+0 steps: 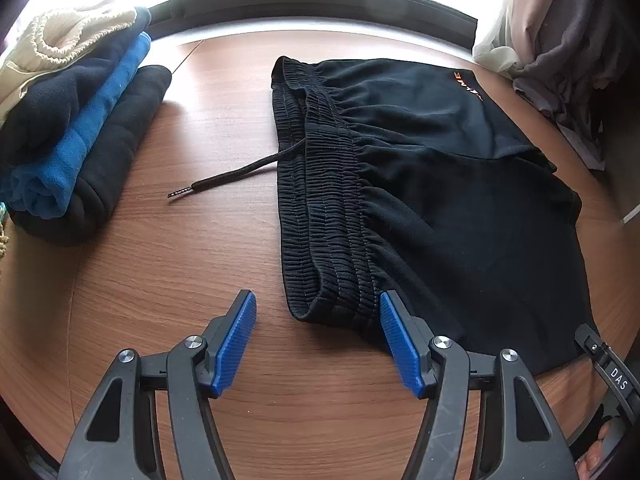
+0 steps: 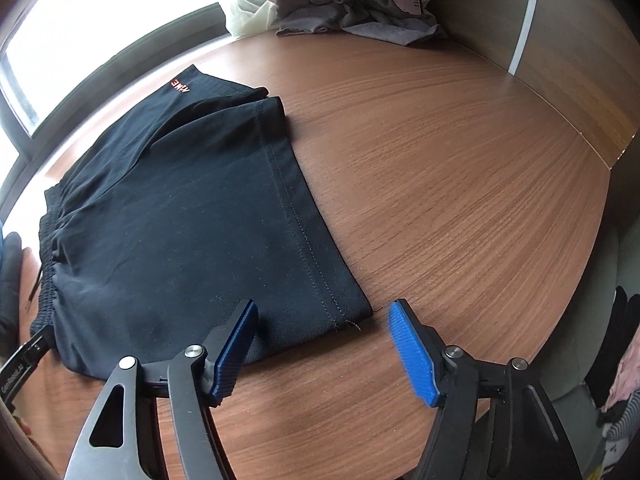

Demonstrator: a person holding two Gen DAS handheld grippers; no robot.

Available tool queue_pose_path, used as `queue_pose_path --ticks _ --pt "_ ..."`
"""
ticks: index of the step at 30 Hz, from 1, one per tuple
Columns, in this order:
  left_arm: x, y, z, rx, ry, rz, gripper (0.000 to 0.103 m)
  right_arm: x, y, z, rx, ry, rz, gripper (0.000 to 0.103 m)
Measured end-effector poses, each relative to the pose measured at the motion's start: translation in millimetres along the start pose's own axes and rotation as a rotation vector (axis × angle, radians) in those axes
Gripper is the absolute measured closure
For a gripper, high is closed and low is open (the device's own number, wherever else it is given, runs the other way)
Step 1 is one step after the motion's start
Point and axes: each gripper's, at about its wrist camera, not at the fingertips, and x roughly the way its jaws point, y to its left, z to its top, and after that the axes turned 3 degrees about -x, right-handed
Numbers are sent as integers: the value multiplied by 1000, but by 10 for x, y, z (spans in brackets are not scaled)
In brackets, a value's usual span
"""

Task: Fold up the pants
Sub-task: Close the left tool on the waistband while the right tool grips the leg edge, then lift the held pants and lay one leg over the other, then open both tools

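Note:
Black shorts (image 1: pixel 460 184) lie flat on the wooden table, folded in half, with the elastic waistband (image 1: pixel 324 216) on the left and a drawstring (image 1: pixel 228 178) trailing out. My left gripper (image 1: pixel 318 312) is open, its jaws astride the near waistband corner, just above the table. In the right wrist view the shorts (image 2: pixel 180 220) show their hem edge (image 2: pixel 304 240) and an orange logo (image 2: pixel 180 86). My right gripper (image 2: pixel 322 322) is open at the near hem corner, holding nothing.
A stack of folded clothes (image 1: pixel 76 132), black, blue and cream, sits at the table's left. A loose grey and white clothes pile (image 2: pixel 340 4) lies at the far right by the window. Bare wood table (image 2: pixel 460 200) lies right of the shorts.

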Motion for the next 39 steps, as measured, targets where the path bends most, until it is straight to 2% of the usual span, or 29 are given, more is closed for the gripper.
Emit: queue_pose_path --ticks 2,3,5,9,13,16,21,32,39 --pt "10 -8 8 3 3 -9 45 4 7 2 -2 -2 -1 37" --pt "15 -13 10 3 6 -19 50 5 6 5 -2 -4 1 38" --pt "29 -21 19 1 20 -42 58 6 1 11 -2 -7 -1 45" --pt "17 -22 16 -11 16 -49 61 -1 -16 24 8 -5 -13 61" --pt "-26 -36 17 -2 -6 -57 66 -21 -37 28 6 -4 -12 83" --pt "-90 -46 13 9 -27 -62 67 -77 -46 45 0 -19 1 90" --pt "-170 -34 24 20 -47 -73 69 -258 -27 92 -10 -67 24 95" --pt "-459 -60 44 43 -115 -91 70 -652 -7 150 -18 -168 73 97" --pt "-720 -86 106 16 -166 -110 70 -914 -20 340 -45 -252 121 97"
